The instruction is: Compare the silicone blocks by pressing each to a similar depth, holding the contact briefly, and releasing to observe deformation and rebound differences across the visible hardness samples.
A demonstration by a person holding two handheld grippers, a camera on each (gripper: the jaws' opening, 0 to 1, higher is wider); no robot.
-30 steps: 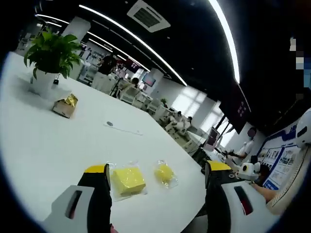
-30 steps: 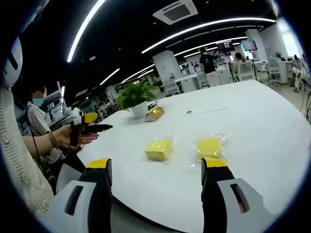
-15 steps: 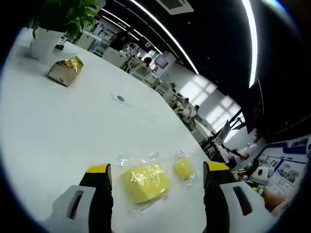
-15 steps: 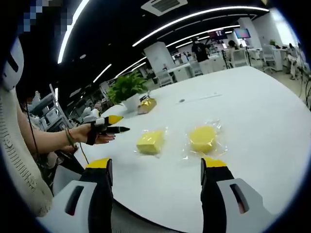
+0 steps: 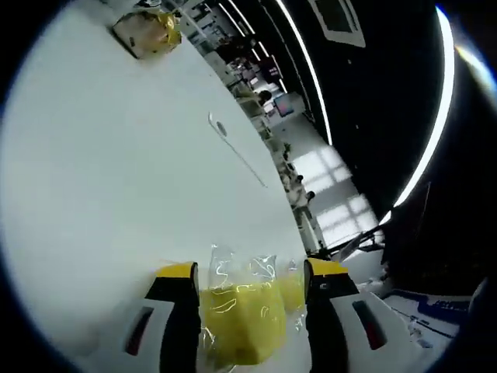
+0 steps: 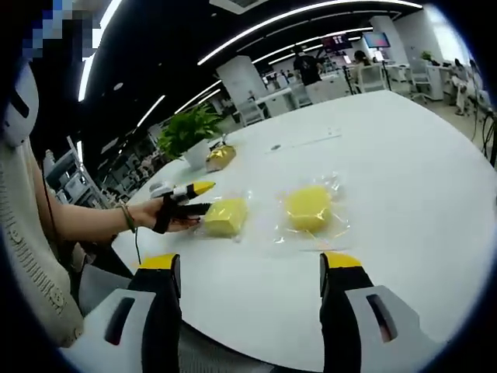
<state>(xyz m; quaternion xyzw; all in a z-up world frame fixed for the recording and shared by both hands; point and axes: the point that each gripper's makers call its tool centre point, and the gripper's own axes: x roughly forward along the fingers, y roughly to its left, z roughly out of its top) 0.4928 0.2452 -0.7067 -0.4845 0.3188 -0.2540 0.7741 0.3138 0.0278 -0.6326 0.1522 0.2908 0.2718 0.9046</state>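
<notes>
**Two samples on the table, first press about to begin**

Two yellow silicone samples, each sealed in a clear plastic bag, are seen lying side by side on the white round table (image 6: 404,179). In the right gripper view, the square yellow silicone block (image 6: 225,217) lies toward the person's side and the rounder yellow silicone block (image 6: 308,207) lies just beside it, apart from it.

The left gripper (image 5: 250,273) is brought over the square block (image 5: 242,320). Its yellow-tipped jaws are seen standing part-open on either side of the bagged block, close to the bag's edges; whether they touch the bag cannot be told. Nothing is held. In the right gripper view the same tool (image 6: 186,199) is seen with its tips at the block's near edge, carried by the person's hand (image 6: 159,215).

The right gripper (image 6: 250,264) is held wide open and empty, short of the table edge, well apart from both samples.

Judged progress: early. No dent or squeezed shape is visible on either block, so no press can be confirmed as made. Left to do: press, hold and release on the square block, then the same to a like depth on the rounder one, and the rebound comparison.

Also noted: a potted green plant (image 6: 186,134) and a gold-wrapped packet (image 6: 219,157) at the table's far side.
</notes>
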